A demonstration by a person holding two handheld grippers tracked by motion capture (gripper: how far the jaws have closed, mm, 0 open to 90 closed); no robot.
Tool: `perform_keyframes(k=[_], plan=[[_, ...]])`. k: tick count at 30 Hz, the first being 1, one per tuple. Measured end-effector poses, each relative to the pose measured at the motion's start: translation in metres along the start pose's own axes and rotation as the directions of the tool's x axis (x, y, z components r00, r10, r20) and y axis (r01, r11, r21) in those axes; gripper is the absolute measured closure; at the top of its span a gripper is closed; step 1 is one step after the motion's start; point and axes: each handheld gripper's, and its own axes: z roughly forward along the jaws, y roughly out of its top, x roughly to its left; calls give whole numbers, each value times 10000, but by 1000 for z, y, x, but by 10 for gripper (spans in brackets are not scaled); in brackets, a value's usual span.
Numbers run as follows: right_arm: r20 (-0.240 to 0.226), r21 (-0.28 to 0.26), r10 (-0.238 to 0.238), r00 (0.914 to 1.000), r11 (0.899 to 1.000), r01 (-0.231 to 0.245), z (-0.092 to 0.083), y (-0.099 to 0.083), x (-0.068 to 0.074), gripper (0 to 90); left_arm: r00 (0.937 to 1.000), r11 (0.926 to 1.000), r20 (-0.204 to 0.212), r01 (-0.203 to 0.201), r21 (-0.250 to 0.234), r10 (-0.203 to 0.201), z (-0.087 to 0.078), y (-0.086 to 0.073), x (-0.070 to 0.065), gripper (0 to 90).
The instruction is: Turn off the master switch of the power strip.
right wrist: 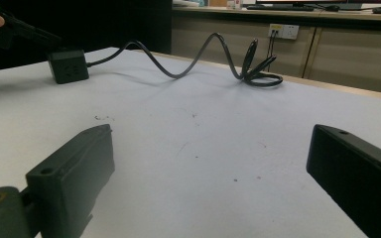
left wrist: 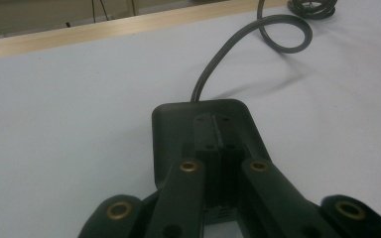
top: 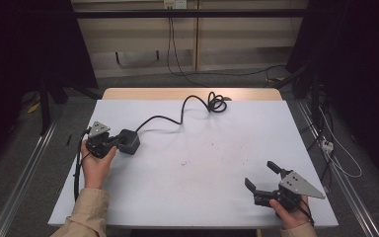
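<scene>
Black cube-shaped power socket (top: 128, 141) with cable, left of frame, touched by closed left hand-held gripper (top: 112, 140); right hand-held gripper (top: 261, 176) open, lower right.

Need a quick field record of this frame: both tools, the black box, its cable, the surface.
left tool: shut, tips at the black box, on its near side
right tool: open, nothing between the jaws, resting low at the near right of the table
black box: cube with a cable, sits on the left of the table
cable: runs from the box to a loose coil near the far edge
table: white sheet over a wooden top
</scene>
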Motion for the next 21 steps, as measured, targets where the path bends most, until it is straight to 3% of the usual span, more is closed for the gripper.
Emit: perform_keyframes(k=[16,21], plan=[[21,-11,34,10000,10000,-34,1,0,0,40,10000,10000,46,62,-25,-62,0,0,1,900],[27,-24,25,10000,10000,-25,0,0,0,40,9996,9995,119,242,-184,-240,-2,2,2,900]])
